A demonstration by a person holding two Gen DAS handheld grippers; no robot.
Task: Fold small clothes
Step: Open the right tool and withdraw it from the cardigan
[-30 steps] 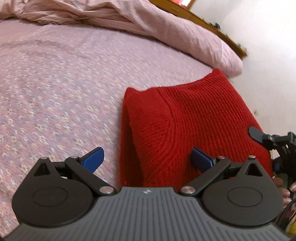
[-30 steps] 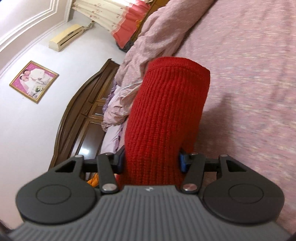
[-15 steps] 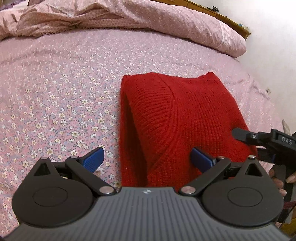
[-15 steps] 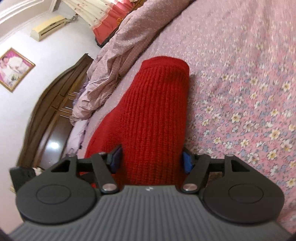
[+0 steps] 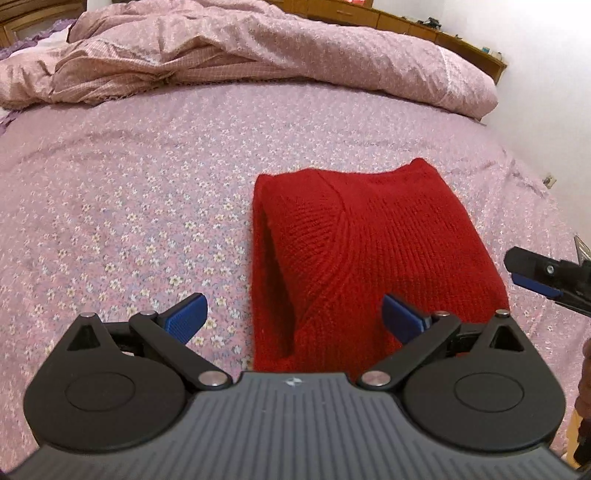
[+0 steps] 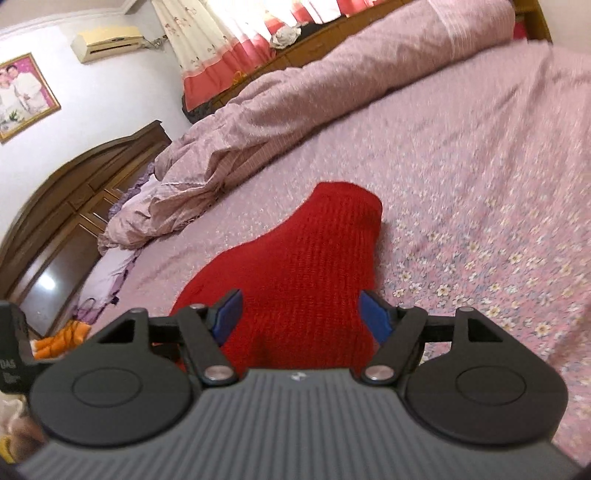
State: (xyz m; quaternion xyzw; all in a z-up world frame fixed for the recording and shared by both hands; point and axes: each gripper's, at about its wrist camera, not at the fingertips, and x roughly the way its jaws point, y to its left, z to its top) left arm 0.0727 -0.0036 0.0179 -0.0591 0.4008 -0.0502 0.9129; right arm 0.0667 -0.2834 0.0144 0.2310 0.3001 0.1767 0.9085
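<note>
Home bedroom, as I see it over my tongs. Bed (image 5: 155,192) with pink flower-print sheet fills most of both views. Matching duvet (image 5: 258,55), rumpled, is heaped along the far side. Dark wooden headboard (image 6: 85,177), arched top, stands at one end of the bed. Low wooden cabinet (image 5: 406,26) runs along the wall behind the duvet, small items on top too small for me to tell. Curtain (image 6: 229,48), cream with red band, hangs by the window. Wall air conditioner (image 6: 107,42) is mounted high; framed portrait photo (image 6: 26,96) hangs on the white wall beside it.
</note>
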